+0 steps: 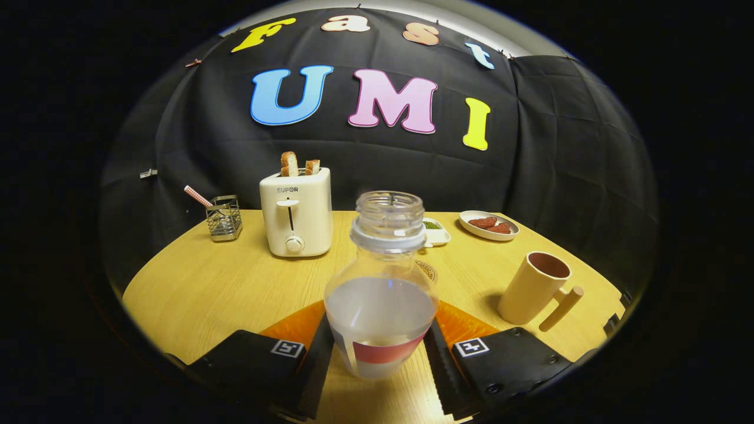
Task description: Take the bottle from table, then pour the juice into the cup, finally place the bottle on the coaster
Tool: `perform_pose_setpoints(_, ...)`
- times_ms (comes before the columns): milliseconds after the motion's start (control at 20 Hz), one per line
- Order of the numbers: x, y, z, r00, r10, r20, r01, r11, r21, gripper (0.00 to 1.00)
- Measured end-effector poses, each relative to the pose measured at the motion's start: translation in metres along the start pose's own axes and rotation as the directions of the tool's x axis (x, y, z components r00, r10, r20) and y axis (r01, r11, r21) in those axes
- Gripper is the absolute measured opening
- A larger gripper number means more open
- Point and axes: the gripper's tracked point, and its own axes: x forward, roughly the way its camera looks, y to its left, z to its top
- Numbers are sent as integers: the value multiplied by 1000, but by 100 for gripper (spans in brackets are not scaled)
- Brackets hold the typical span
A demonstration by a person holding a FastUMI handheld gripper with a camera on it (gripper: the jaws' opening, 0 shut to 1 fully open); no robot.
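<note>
Two broad finger blocks of the gripper are seen, each marked with a square black-and-white tag, ridged on the inner faces, with screws on the right one.

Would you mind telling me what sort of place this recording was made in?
Most likely a staged breakfast table in a recording booth, not a real kitchen: a toaster with bread, a cup and a plate of food on a wooden table against cloth. The gripper is shut on the bottle.
</note>
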Motion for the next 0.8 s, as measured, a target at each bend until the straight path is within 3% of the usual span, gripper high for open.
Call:
perform_pose_setpoints(250, 1, -2, -2, 999, 32, -19, -32, 999, 6, 73)
perform_pose_setpoints(800, -7, -8, 13, 999, 20, -37, -20, 1000, 9, 70)
